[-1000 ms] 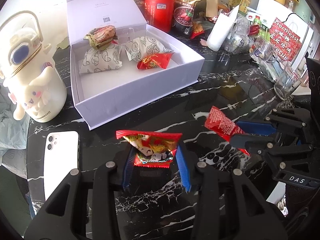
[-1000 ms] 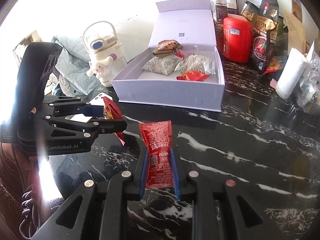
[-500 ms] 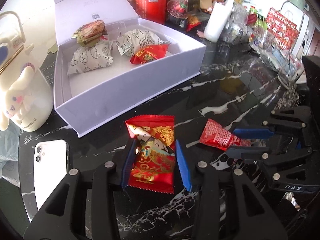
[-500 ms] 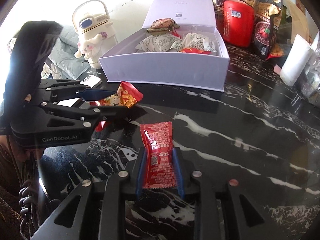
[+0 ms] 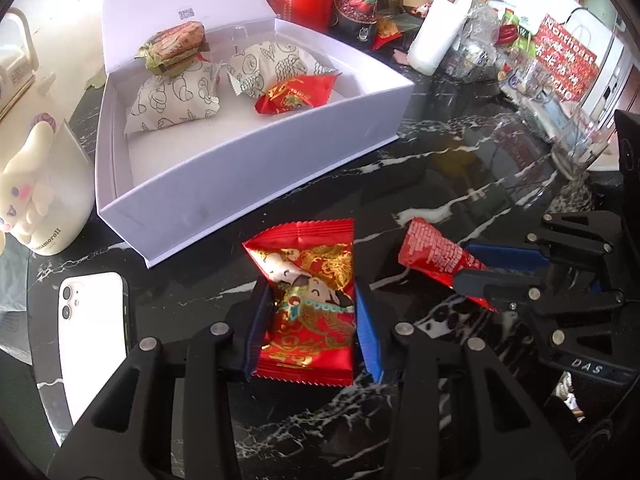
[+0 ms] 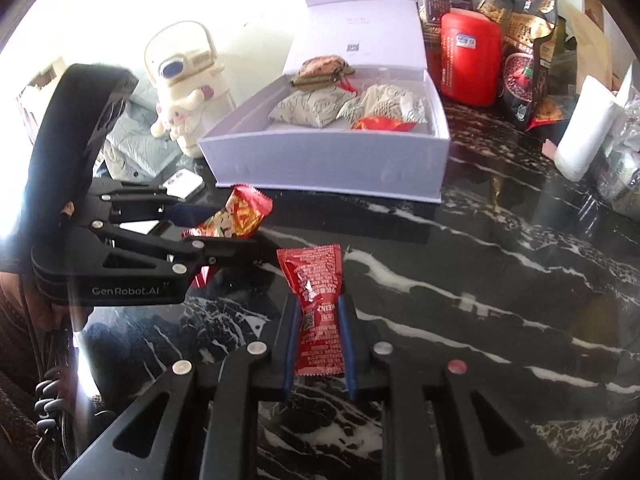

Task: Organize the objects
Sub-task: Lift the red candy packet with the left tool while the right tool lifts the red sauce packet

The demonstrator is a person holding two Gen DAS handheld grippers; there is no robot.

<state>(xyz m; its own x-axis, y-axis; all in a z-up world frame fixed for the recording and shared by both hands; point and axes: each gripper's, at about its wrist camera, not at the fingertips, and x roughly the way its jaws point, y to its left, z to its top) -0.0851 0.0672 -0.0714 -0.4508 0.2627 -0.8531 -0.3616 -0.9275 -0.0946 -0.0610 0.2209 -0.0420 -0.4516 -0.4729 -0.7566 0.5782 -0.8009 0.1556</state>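
My left gripper [image 5: 310, 304] is shut on a red and gold snack packet [image 5: 310, 304], held above the black marble table just in front of the open white box [image 5: 256, 168]. My right gripper [image 6: 318, 320] is shut on a red ketchup sachet [image 6: 318, 300], to the right of the left gripper. In the left wrist view the sachet [image 5: 434, 256] sticks out of the right gripper [image 5: 480, 268]. In the right wrist view the snack packet [image 6: 240, 218] sticks out of the left gripper [image 6: 224, 228]. The box holds two patterned paper packets [image 5: 176, 100], a burger-shaped item [image 5: 176, 46] and a red packet [image 5: 296, 92].
A white phone [image 5: 90, 336] lies on the table at the left. A cream cartoon bottle [image 6: 184, 88] stands left of the box. A red canister [image 6: 470, 60], snack bags [image 6: 528, 40], a white paper roll [image 6: 584, 132] and glassware [image 5: 576, 144] crowd the back and right.
Both grippers have moved forward toward the white box with their packets; the box looms larger. The snack packet now lies flatter between the left fingers.
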